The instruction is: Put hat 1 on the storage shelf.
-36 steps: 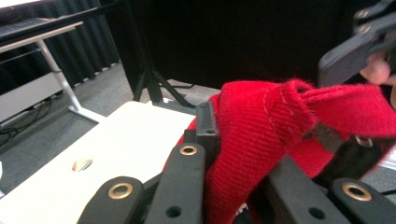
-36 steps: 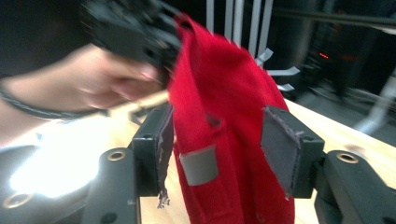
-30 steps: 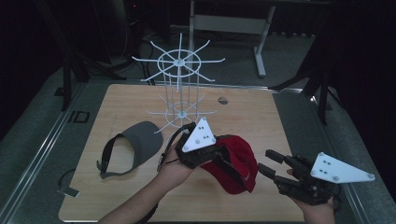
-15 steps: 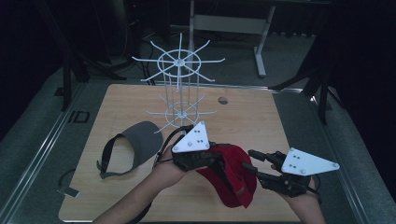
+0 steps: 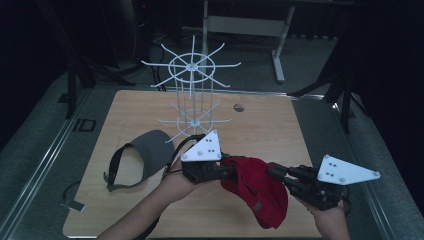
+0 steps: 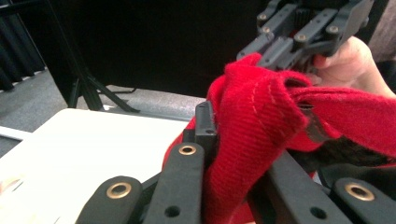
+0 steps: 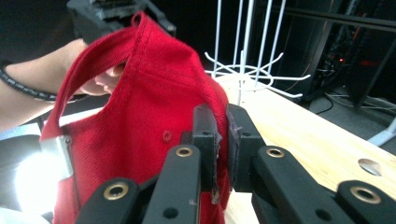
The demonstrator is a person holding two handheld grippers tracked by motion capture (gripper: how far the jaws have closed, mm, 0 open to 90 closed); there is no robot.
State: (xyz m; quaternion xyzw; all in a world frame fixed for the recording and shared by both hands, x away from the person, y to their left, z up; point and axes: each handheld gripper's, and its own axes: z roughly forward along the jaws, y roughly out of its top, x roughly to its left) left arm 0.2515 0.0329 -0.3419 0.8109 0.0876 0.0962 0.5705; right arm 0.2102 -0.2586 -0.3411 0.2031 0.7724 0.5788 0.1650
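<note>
Right claw (image 7: pixel 222 135) newly shut on red cap (image 7: pixel 140 107)

One red cap (image 5: pixel 257 192), one grey visor (image 5: pixel 142 152), one white wire rack (image 5: pixel 192 95), one wooden table (image 5: pixel 280 130), two grippers: left gripper (image 5: pixel 227 172), right gripper (image 5: pixel 275 172)

- The left claw (image 5: pixel 227 172) points to the right, its jaws clamped on bunched red cloth; the left hand (image 5: pixel 175 182) grips its body from below, forearm coming in from the bottom edge.
- The right claw (image 5: pixel 275 172) points left toward the other one; its jaws have just been closing and now pinch a fold of the red cloth.
- The right hand (image 5: pixel 327 212) holds its claw low at the near edge.
</note>
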